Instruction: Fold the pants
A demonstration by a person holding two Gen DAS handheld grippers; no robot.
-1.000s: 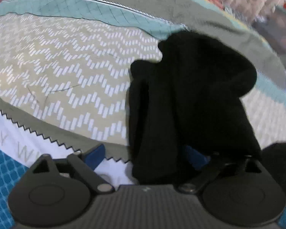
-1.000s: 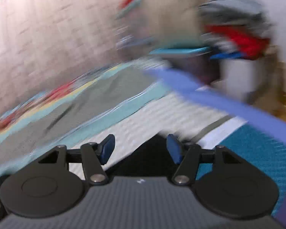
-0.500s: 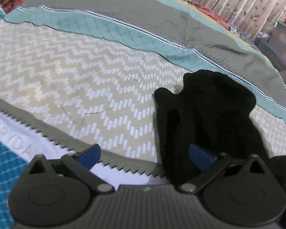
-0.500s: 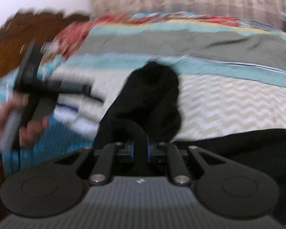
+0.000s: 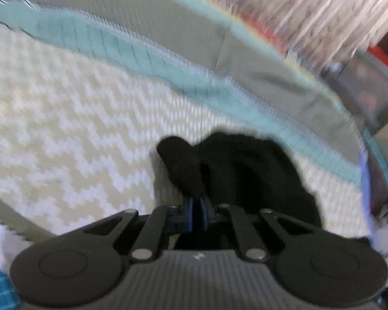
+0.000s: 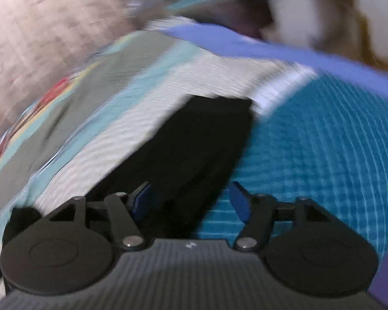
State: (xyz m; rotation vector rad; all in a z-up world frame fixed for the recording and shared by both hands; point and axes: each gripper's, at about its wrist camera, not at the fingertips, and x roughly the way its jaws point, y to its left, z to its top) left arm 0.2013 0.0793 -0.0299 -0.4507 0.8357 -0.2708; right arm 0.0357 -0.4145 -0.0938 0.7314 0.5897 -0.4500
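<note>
On bedspread (image 5: pixel 64 118), black pants (image 5: pixel 245 170) between closed left tongs (image 5: pixel 197 214).

Pants (image 5: pixel 235 170) lie bunched on bedspread (image 5: pixel 64 118), just ahead of left gripper (image 5: pixel 197 213). In right view, pants (image 6: pixel 194 144) run forward between right gripper (image 6: pixel 191 201) fingers.

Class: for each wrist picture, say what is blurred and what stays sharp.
Left wrist view: the bedspread and curtain are smeared by motion, the black pants lack detail, and the claw is crisp. Right wrist view: heavier streaking across the bedspread and background; only the claw is sharp.
</note>
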